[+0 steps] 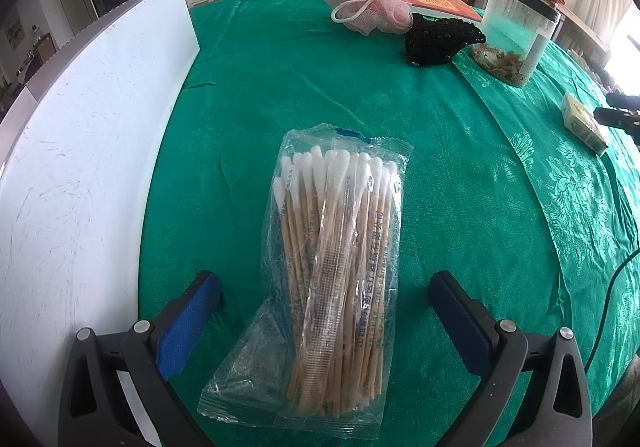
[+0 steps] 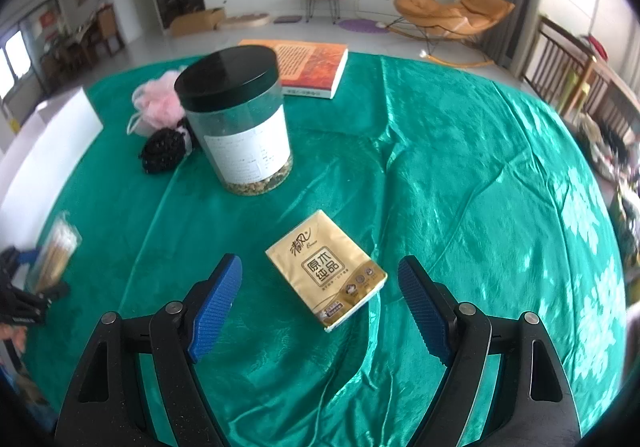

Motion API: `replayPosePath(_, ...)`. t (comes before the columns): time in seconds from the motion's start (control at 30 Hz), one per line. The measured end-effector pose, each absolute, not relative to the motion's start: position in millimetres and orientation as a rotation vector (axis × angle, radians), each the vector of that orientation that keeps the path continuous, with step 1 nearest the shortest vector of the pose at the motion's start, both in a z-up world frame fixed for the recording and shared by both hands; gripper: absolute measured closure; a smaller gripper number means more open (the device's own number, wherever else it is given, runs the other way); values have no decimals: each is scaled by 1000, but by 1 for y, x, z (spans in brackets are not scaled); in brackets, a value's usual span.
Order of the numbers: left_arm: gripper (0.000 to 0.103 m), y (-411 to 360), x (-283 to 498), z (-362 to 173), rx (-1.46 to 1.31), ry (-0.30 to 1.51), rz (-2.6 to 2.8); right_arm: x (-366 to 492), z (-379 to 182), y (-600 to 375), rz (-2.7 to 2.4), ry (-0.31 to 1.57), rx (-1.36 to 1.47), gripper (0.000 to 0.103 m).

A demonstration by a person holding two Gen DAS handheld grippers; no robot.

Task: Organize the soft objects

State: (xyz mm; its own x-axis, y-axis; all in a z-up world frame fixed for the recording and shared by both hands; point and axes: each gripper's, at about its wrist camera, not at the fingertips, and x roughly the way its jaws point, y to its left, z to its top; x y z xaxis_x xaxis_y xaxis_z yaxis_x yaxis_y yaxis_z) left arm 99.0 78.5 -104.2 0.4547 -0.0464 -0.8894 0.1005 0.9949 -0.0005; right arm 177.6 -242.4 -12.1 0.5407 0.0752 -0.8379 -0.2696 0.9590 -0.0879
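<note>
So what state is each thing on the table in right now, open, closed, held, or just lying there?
Left gripper: open, straddling the swab bag, not gripping.
Right gripper: open, tissue pack between its fingers, untouched.
Cotton swab bag: sealed, lying flat.
Tissue pack: closed, lying flat.
Jar: upright, black lid on.
Book: closed, lying flat.
Pink bath pouf: resting loose.
Black mesh item: resting beside the pouf.

Tablecloth [image 2: 440, 167]: green cloth, satiny sheen, woven floral pattern. Cotton swab packet [image 1: 328, 271]: clear crinkled glossy plastic; sticks look wooden, tips white and fluffy. Tissue pack [image 2: 326, 269]: glossy gold wrapper. Jar [image 2: 240, 123]: clear plastic, matt black lid, paper label. Bath pouf [image 1: 370, 1]: pink mesh.
</note>
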Motion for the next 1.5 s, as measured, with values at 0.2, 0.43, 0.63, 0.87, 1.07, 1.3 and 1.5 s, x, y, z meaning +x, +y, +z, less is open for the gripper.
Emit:
replayPosePath(0.2, 0, 78, 98, -104, 63, 1118, -85, 207, -64, -217, 254, 1189, -506, 24)
replayPosePath(0.43, 51, 69, 96, -94, 86, 1079, -94, 216, -29, -264, 126, 1111, -186, 53)
replayPosePath(0.63, 73, 76, 88, -76, -30, 1048, -149, 208, 19, -289, 47, 983, -6, 76)
replayPosePath(0.87, 73, 82, 80, -57, -71, 1009, -176, 211, 28, -295, 50, 1034, 64, 50)
replayPosePath(1.07, 73, 79, 77, -61, -71, 1022, -192, 225, -7, -307, 27, 1099, 155, 39)
replayPosePath(1.3, 73, 75, 74, -62, -72, 1029, -194, 242, -38, -296, 17, 1142, 232, 35)
replayPosePath(1.5, 73, 86, 67, -44, -134, 1007, -212, 261, -61, -281, -76, 1179, 190, 48)
